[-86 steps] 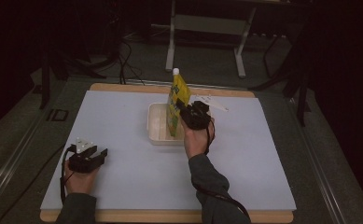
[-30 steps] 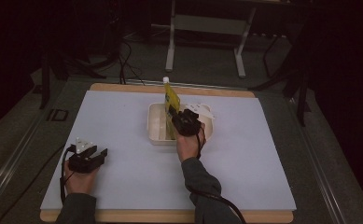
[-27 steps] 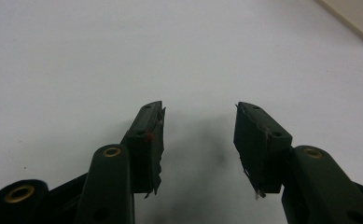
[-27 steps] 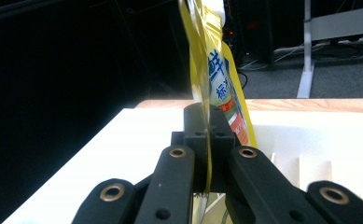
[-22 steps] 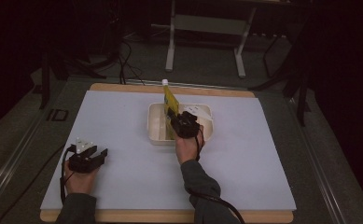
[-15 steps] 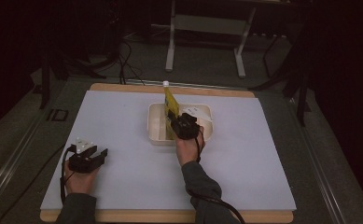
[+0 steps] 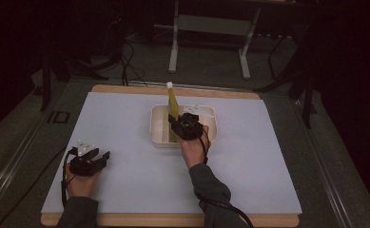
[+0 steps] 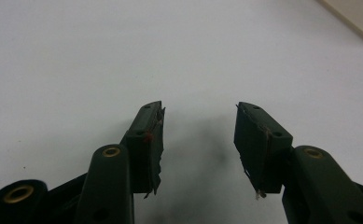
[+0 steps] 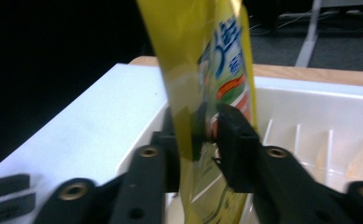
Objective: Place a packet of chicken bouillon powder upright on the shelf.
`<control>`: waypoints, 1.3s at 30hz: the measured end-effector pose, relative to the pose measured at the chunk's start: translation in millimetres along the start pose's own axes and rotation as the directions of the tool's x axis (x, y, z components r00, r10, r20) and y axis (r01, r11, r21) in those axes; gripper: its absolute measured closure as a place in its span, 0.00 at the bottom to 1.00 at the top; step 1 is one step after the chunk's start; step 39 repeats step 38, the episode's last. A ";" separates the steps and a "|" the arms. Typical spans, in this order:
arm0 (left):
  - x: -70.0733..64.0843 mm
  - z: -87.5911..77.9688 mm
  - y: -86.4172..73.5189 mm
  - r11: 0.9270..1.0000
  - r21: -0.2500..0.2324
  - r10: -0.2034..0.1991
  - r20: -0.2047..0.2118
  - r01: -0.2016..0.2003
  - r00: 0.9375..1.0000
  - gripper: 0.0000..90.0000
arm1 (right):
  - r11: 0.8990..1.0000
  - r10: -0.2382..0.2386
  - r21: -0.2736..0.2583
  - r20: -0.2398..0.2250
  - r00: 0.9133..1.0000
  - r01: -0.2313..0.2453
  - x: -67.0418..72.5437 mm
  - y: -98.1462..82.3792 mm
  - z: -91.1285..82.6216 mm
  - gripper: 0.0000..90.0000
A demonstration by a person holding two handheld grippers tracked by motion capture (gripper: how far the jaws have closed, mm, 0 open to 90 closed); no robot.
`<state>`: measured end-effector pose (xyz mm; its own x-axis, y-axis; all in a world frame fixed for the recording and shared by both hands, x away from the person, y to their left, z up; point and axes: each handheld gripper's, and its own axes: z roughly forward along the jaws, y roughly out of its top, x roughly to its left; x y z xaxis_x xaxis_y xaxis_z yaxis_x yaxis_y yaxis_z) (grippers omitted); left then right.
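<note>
Right gripper (image 7: 186, 124) lowered the clenched yellow pouch (image 7: 173, 102) into tray (image 7: 160, 140); left gripper (image 8: 198, 140) released.

One table (image 7: 125, 142) carries one white tray (image 7: 159, 124) near its 12 o'clock edge, one yellow pouch (image 7: 173, 102) with one white cap (image 7: 170, 85), and two grippers, left (image 7: 93, 157) at 8 o'clock, right (image 7: 182, 124) at centre

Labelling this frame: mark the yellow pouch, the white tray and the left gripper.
yellow pouch (image 9: 202, 56), right gripper view, on its printed front.
white tray (image 7: 158, 127), high view, on its left wall.
left gripper (image 8: 198, 140), left gripper view, midway between its open jaws.
</note>
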<state>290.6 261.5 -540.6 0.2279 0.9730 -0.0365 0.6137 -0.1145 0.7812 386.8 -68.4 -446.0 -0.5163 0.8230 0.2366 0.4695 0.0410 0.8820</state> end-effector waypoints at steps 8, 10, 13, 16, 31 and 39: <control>0.2 -0.1 0.0 1.000 0.000 0.001 0.000 -0.001 1.000 0.57 | 1.000 0.018 0.025 -0.018 1.000 -0.017 -7.2 -2.7 -0.4 0.58; 0.3 -0.1 0.0 1.000 0.000 -0.001 0.000 0.001 1.000 0.57 | 0.999 0.017 0.040 -0.019 1.000 -0.016 -9.3 -2.8 -1.8 0.58; 0.2 -0.1 0.0 1.000 0.001 0.001 -0.001 -0.001 1.000 0.57 | 0.999 0.013 0.052 -0.022 1.000 -0.012 -11.0 -2.7 -5.4 0.57; -0.1 0.0 0.0 1.000 0.000 0.000 -0.002 0.000 1.000 0.57 | 0.996 0.005 0.088 -0.040 0.999 -0.002 -11.6 -1.1 -9.4 0.55; 0.4 -0.1 0.0 1.000 -0.002 -0.008 -0.004 0.008 1.000 0.57 | 0.978 -0.086 0.180 -0.099 0.991 0.103 -6.4 3.5 -39.2 0.50; 0.7 -0.2 0.0 1.000 -0.004 -0.013 -0.010 0.013 1.000 0.56 | 0.949 -0.173 0.245 -0.123 0.977 0.199 -15.4 -9.2 -66.2 0.48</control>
